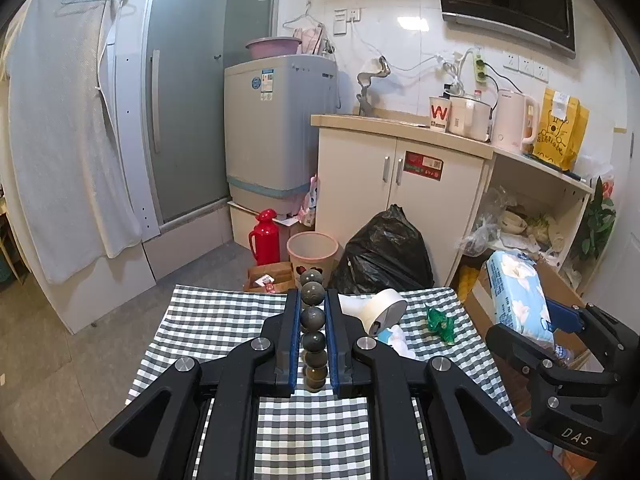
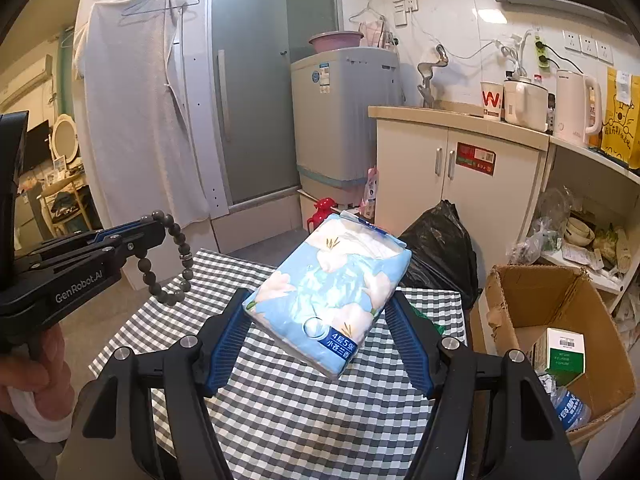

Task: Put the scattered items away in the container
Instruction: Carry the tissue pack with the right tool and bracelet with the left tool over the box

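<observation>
Two grippers: each carries one item above the checked tablecloth (image 2: 280, 400).
Left gripper (image 1: 313, 320): jaws clamped on a bead bracelet (image 1: 313, 318), the dark beads running in a line between the blue pads; from the right wrist view the rest of the loop hangs below the fingertips, clear of the cloth.
Hand (image 2: 36, 376): grips the left gripper's handle at the far left edge of the right wrist view.
Tape roll (image 1: 386, 310): lies on the cloth just right of the left gripper's tips, beside a white object.
Green item (image 1: 440, 324): on the cloth further right, apart from both grippers.
Right gripper (image 2: 320, 332): jaws spread wide and pressed on a tissue pack (image 2: 332, 292), held tilted above the cloth, its far end rising past the fingertips.
Cardboard box (image 2: 600, 320): stands open on the floor right of the table, holding a green and white carton (image 2: 562, 350) and a plastic bottle (image 2: 568, 406).
</observation>
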